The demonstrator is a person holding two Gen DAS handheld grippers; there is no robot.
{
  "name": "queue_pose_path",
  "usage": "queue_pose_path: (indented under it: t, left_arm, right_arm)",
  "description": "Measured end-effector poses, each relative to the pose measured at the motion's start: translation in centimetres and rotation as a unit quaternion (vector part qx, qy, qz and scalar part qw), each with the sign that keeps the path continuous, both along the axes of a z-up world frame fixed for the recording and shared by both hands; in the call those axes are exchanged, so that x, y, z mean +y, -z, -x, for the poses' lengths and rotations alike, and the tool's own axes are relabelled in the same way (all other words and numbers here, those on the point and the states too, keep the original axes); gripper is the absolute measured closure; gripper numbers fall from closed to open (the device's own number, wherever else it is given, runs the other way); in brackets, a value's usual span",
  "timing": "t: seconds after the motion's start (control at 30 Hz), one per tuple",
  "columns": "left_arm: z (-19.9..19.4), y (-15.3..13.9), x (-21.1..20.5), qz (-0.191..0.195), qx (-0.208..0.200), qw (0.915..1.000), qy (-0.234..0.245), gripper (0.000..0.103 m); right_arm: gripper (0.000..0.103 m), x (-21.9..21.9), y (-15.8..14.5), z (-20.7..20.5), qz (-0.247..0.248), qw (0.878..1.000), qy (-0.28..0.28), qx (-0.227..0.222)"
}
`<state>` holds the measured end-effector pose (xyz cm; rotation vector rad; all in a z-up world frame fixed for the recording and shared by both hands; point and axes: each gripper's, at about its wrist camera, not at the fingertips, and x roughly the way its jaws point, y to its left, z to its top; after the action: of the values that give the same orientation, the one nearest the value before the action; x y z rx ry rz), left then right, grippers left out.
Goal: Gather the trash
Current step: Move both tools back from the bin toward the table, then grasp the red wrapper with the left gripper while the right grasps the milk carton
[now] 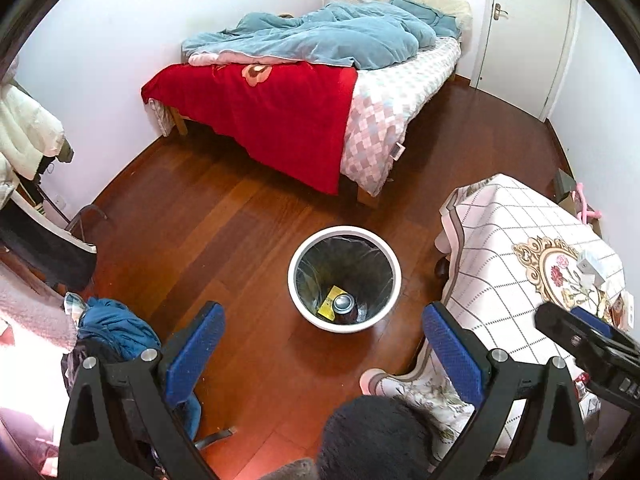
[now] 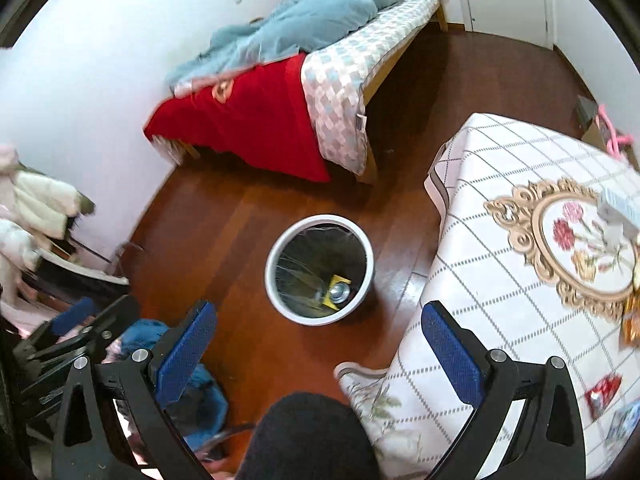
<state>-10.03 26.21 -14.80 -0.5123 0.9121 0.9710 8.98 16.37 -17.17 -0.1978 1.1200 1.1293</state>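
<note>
Far left: clothes pile on a chair, coats hanging by the wall; none of it looks like trash. Left tongs spread wide, nothing between the blue pads, held high above the floor.

Centre: white bin w/ clear liner stands on the wood floor, between bed and counter, apart from both. Inside at the bottom: a can seen end-on and a yellow packet beside/under it. So at least 2 pcs already in, by the look of it. Floor around the bin looks bare. Bed behind w/ red blanket and blue duvet, no obvious litter on it.

Right: right tongs also spread, empty, above the floor beside the counter's edge. Counter w/ checked floral cloth carries what's prob. left: red-white wrapper at the near right edge, orange wrapper just beyond it, something bluish at the frame edge, too cut off to ID. White box further back; can't tell if trash.

Judgement: partway, bin started, counter items still to go, right tongs nearest them.
</note>
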Motion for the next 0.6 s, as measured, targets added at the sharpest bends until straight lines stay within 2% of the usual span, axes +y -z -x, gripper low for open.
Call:
queue_pose_path:
  t: [0.17, 0.23, 0.37, 0.43, 0.5, 0.6]
  left_arm:
    - [-3.4, 2.0, -4.6, 0.017, 0.0, 0.9993, 0.034, 0.002]
    - [-6.5, 3.8, -7.2, 0.032, 0.009, 0.9972, 0.068, 0.002]
    - [-14.0, 8.3, -13.0, 0.068, 0.043, 0.9855, 0.15, 0.002]
    - [-17.0, 10.1, -15.5, 0.08, 0.055, 0.9787, 0.181, 0.002]
    - [-20.2, 11.9, -18.2, 0.092, 0.073, 0.9699, 0.213, 0.002]
    - [-23.5, 13.8, -21.5, 0.097, 0.092, 0.9591, 0.25, 0.002]
  right_arm:
    - [0.0, -7.1, 1.3, -2.5, 0.004, 0.998, 0.048, 0.033]
    - [0.0, -10.2, 2.4, -4.0, 0.019, 0.996, 0.072, 0.041]
    - [0.0, -17.8, 5.5, -9.3, 0.065, 0.983, 0.161, 0.055]
    - [0.0, -22.3, 7.2, -12.6, 0.094, 0.967, 0.227, 0.065]
    - [0.0, -28.2, 9.4, -15.8, 0.108, 0.939, 0.314, 0.091]
    - [0.0, -34.3, 12.0, -18.8, 0.118, 0.9, 0.402, 0.123]
